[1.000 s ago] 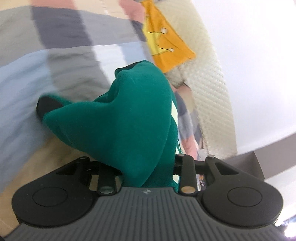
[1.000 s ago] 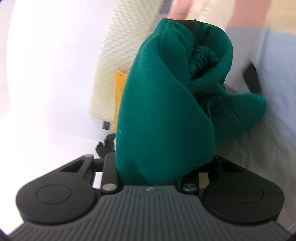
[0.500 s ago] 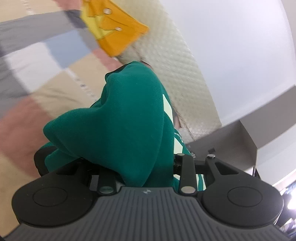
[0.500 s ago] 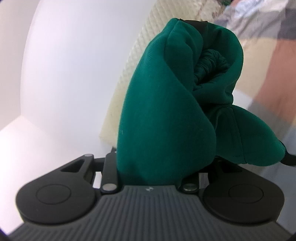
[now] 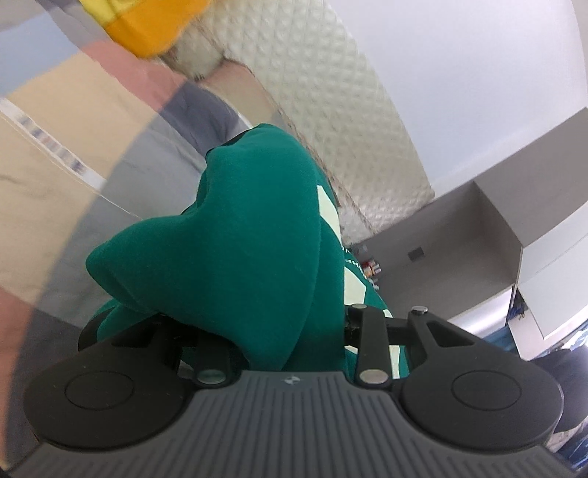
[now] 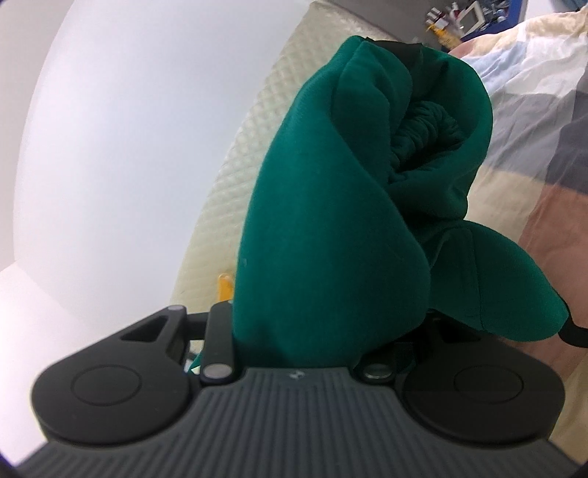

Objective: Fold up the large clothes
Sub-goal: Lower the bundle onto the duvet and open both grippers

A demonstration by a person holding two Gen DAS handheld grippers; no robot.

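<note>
Here, nearest the lens in each wrist view, a thick bunch of the green garment fills the space between the two fingers and hides them almost wholly. The left gripper is clamped on its bunch; the right gripper is clamped on another bunch of the same cloth, both lifted clear of the bed.

The left view alone shows pale printed stripes and small lettering on the garment's right flank, and a lobe of cloth sagging over the left finger link. The right view alone shows a gathered, elastic-looking cuff or hem tucked in the upper fold — and a rounded flap drooping to the right, past the finger base. A small black tip pokes out at the top of the bunch in each view.

Beyond the cloth, the patchwork bedspread lies to the left in the left view, blurred, and to the right in the right view. Farther off stands the cream quilted headboard, seen in both. An orange cushion sits at the head of the bed in the left view; the right view shows only a sliver of orange low beside the garment. Farthest are white wall and — in the left view only — a grey partition.
</note>
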